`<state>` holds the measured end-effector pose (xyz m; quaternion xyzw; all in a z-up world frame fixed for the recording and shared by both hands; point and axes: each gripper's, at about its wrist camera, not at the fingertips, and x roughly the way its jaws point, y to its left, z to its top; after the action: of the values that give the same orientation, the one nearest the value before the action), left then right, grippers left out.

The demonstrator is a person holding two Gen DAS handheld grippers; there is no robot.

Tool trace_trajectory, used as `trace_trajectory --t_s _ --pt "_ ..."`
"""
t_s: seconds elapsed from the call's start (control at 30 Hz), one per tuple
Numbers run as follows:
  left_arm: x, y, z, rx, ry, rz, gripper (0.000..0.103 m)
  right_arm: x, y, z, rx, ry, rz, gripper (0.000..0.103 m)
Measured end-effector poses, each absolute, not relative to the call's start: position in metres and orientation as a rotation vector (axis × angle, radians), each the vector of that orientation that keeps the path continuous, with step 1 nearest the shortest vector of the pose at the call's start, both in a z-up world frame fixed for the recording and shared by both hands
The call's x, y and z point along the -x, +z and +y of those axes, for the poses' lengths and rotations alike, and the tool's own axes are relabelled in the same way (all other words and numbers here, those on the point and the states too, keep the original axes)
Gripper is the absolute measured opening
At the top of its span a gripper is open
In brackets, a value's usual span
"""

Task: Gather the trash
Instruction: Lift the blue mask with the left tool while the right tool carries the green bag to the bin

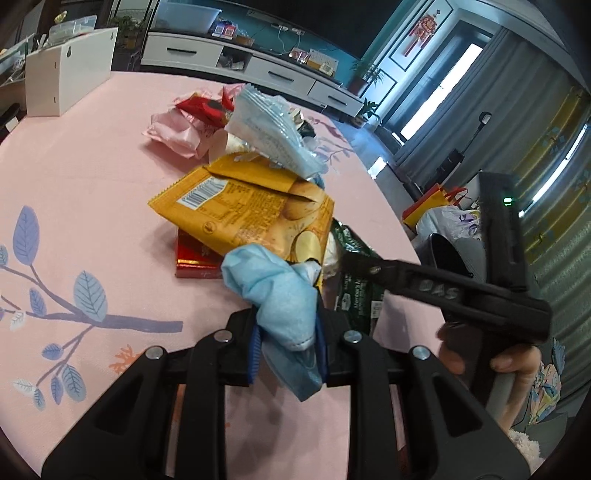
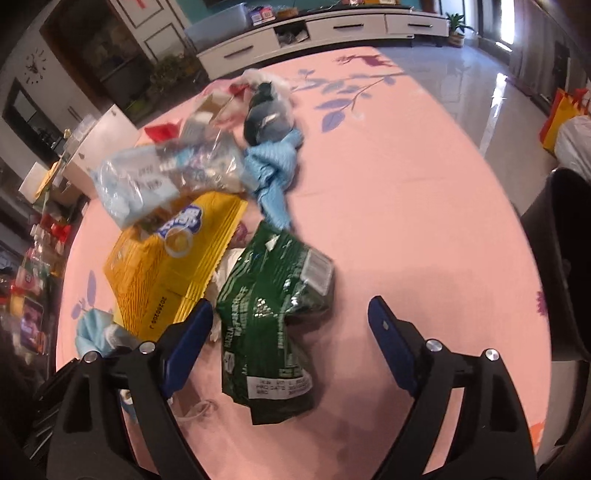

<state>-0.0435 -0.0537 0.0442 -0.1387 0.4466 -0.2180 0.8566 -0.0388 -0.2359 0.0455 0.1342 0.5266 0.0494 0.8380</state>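
Wrappers litter a pink leaf-printed tablecloth (image 2: 406, 184) before a white TV cabinet (image 2: 332, 29); left gripper (image 1: 286, 343) clamps a crumpled blue mask (image 1: 273, 295), right gripper (image 2: 291, 325) gapes above a green packet (image 2: 273, 295).

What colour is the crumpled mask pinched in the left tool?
Light blue mask; the left wrist view shows it best.

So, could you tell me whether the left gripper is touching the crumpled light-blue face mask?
Touching: the left wrist view shows the left gripper shut on the mask.

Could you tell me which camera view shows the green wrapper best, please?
The right wrist view: the green wrapper lies whole and unobstructed below the open right gripper. In the left wrist view only a strip shows, behind the right gripper's arm.
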Motion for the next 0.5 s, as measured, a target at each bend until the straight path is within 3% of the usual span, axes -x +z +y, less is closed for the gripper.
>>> trace_trajectory --t_s 0.1,0.17,0.23,0.5 --pt "0.049 0.047 -0.051 0.297 -0.463 0.933 0.024 0.038 0.041 -0.234 -0.267 0.088 1.111 0.083" --pt "0.051 0.049 -0.05 0.3 -0.462 0.927 0.024 0.038 0.042 -0.232 -0.251 0.087 1.105 0.068" --pt "0.054 0.052 -0.049 0.305 -0.463 0.915 0.024 0.038 0.044 -0.233 -0.249 0.091 1.094 0.061" --pt "0.065 0.075 -0.042 0.315 -0.479 0.843 0.024 0.051 0.074 -0.24 -0.232 0.093 0.98 0.059"
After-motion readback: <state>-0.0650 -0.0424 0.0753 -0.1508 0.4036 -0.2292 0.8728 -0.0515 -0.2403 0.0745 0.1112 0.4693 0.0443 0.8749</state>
